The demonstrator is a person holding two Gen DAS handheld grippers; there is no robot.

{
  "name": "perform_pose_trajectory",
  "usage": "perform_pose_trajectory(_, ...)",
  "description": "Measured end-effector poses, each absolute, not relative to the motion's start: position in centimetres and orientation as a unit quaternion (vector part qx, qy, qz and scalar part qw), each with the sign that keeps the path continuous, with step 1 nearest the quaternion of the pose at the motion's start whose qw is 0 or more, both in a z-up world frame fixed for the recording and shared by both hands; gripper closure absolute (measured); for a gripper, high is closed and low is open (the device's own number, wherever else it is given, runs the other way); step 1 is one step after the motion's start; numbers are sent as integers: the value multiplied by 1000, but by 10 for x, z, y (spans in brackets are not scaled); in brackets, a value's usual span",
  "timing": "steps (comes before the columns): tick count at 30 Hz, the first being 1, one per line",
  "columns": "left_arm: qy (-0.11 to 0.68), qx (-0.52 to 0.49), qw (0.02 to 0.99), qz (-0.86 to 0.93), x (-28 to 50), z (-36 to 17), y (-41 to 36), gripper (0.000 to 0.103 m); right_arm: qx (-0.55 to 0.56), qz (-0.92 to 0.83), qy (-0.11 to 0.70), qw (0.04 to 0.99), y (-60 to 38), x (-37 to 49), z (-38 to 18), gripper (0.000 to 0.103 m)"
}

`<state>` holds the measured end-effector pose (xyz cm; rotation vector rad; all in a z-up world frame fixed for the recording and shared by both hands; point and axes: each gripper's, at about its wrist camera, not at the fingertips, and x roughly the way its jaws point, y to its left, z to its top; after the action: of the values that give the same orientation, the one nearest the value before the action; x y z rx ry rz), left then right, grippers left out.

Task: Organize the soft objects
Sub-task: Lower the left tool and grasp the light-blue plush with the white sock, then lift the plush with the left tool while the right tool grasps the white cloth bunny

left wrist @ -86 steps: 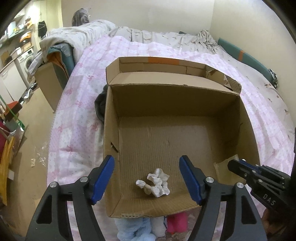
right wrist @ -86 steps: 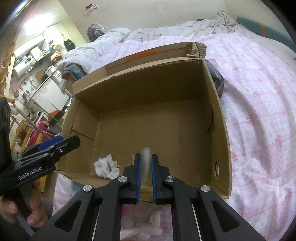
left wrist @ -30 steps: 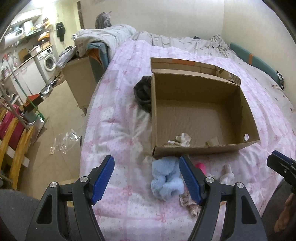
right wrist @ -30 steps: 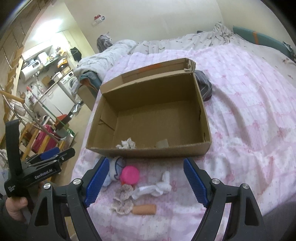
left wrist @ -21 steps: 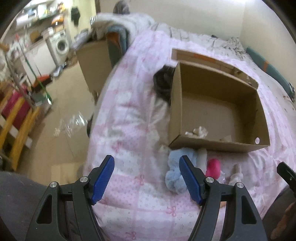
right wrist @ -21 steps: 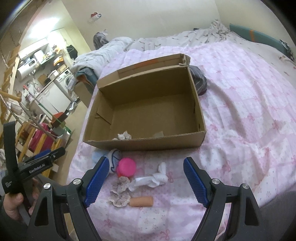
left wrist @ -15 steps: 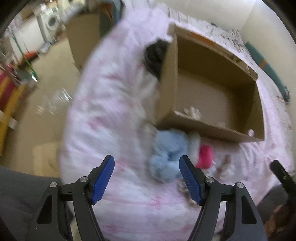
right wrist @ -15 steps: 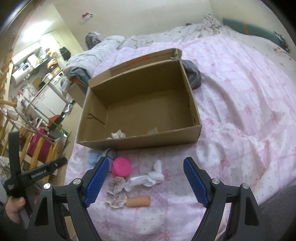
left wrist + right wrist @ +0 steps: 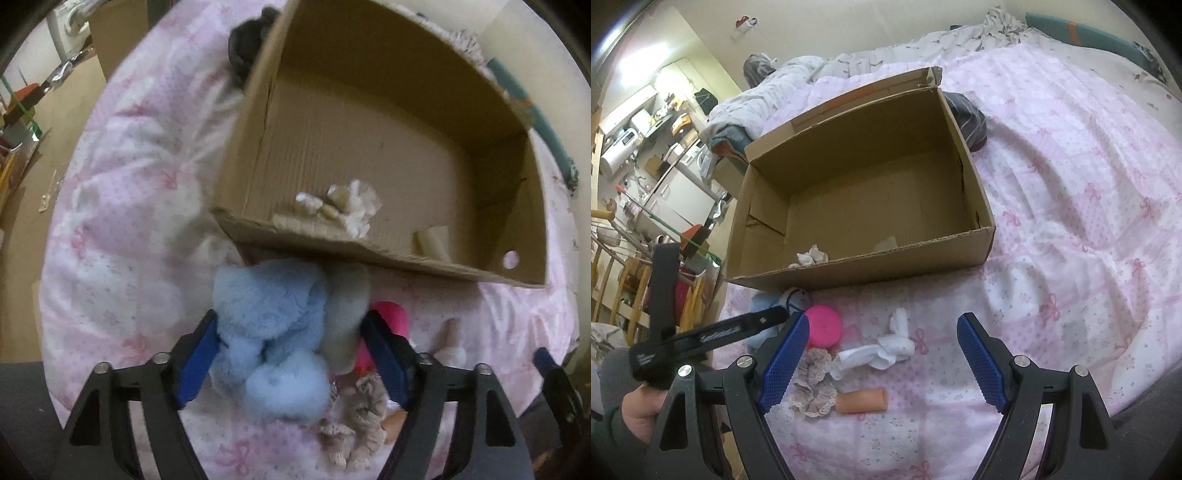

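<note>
A fluffy blue plush toy (image 9: 273,332) lies on the pink bedspread just in front of the open cardboard box (image 9: 369,258). My left gripper (image 9: 291,354) is open, its blue pads on either side of the plush, close to touching. In the right wrist view the plush (image 9: 764,306) is mostly hidden behind the left gripper. My right gripper (image 9: 882,362) is open and empty above a white sock (image 9: 882,350), a lace scrunchie (image 9: 814,384), a peach tube (image 9: 862,400) and a pink round object (image 9: 823,326). The box (image 9: 857,266) holds a white scrunchie (image 9: 812,254) and a small pale piece (image 9: 886,243).
A dark striped cloth (image 9: 967,114) lies against the box's far right side. The bed's left edge drops to the floor, with a cardboard bin and kitchen clutter (image 9: 665,147) beyond. Rumpled bedding (image 9: 886,55) lies at the far end.
My left gripper has dropped down and forward so its open pads now flank the blue plush. My right gripper has pulled back from the box after letting go of the small pale piece there.
</note>
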<state>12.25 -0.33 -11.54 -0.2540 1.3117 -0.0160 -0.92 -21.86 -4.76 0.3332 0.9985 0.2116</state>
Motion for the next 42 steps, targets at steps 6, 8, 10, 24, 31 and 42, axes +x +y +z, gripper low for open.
perform_pose_trajectory(6, 615, -132, 778, 1, 128, -130, -4, 31, 158, 99, 483, 856, -219, -6, -51, 16)
perform_pose_trajectory(8, 614, -138, 777, -3, 127, -130, -2, 48, 158, 98, 484, 855, -218, -5, -52, 16)
perform_pose_trajectory(10, 620, -151, 770, -19, 126, -131, -3, 59, 156, 96, 483, 856, -218, -4, -52, 16)
perform_pose_trajectory(24, 601, -115, 789, -56, 86, -60, 7, 75, 193, 98, 487, 846, -228, -1, -56, 16)
perform_pose_trajectory(31, 574, -77, 813, -58, 67, -34, 11, 74, 126, 107, 558, 813, -198, 14, -86, 16)
perform_pose_trajectory(42, 574, -100, 811, -56, 71, -51, 10, 74, 80, 126, 597, 788, -170, 26, -119, 19)
